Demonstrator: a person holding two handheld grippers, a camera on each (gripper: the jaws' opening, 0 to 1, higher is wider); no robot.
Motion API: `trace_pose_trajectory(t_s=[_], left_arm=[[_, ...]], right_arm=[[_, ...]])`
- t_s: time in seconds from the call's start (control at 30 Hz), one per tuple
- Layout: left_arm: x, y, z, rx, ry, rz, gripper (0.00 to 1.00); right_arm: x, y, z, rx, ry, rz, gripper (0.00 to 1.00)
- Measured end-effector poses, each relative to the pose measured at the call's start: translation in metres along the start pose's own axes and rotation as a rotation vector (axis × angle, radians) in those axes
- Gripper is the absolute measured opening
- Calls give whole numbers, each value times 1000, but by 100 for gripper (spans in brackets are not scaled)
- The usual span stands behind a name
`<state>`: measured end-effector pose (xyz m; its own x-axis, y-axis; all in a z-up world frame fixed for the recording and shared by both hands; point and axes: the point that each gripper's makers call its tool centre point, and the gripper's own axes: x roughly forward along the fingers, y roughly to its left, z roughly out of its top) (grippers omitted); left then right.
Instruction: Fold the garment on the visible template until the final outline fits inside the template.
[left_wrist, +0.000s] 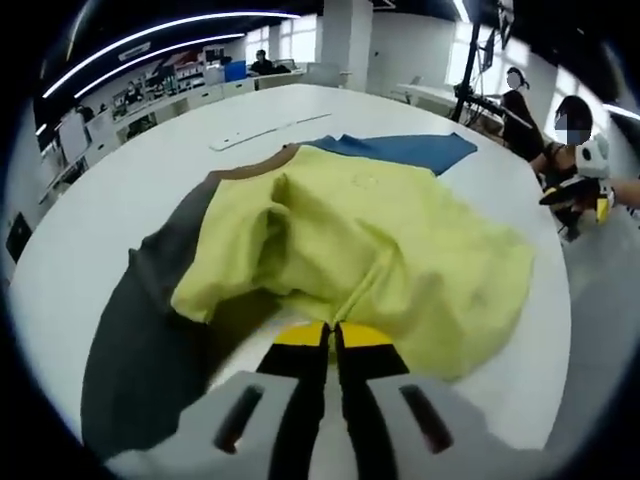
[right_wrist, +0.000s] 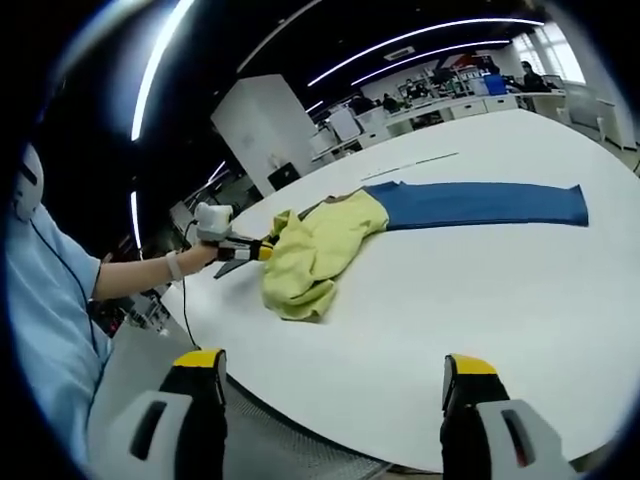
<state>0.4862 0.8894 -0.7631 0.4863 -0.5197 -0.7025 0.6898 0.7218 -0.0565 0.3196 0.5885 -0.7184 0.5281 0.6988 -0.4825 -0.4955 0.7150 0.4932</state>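
White round table (right_wrist: 480, 300) in an open-plan lab, desks and people at the far walls.

Your left gripper (left_wrist: 332, 335) has its jaws pressed together on the near hem of the yellow garment (left_wrist: 370, 240); in the right gripper view it comes in from 9 o'clock, pinching that cloth (right_wrist: 315, 250). Your right gripper (right_wrist: 335, 385) hangs off the table's near edge, jaws wide apart, holding nothing.

Progress: early, by my reading. The garment is bunched and rumpled, lying partly on the blue template strip (right_wrist: 480, 205), which runs out toward 3 o'clock. A dark grey cloth (left_wrist: 150, 330) spreads under it toward 8 o'clock. No clean fold yet; the outline spills past the blue.

Room: plenty of bare table at 5 o'clock in the right gripper view. The garment sits near the rim by your left hand, so mind cloth slipping off.
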Motion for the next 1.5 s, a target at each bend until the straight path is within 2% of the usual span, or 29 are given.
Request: trace_pose_trajectory(t_s=[0.2,0.57,0.73,1.33,1.5], left_arm=[[-15,-5,-2,-6,-22,8,0],[-54,-15,-9,-37,-68,42,0],[-66,-26,-19,-42,-59,51,0],[-77,-55,-57,-175,-28,32,0],[-79,-62,-63,-201,-22,25,0]], right_arm=[[3,2,1,-6,-1,8,90],[9,9,3,-17,0,31,90],[14,13,2,-24,5,45,89],[23,19,2,-45,21,67,88],[30,17,8,-64,12,60,82]])
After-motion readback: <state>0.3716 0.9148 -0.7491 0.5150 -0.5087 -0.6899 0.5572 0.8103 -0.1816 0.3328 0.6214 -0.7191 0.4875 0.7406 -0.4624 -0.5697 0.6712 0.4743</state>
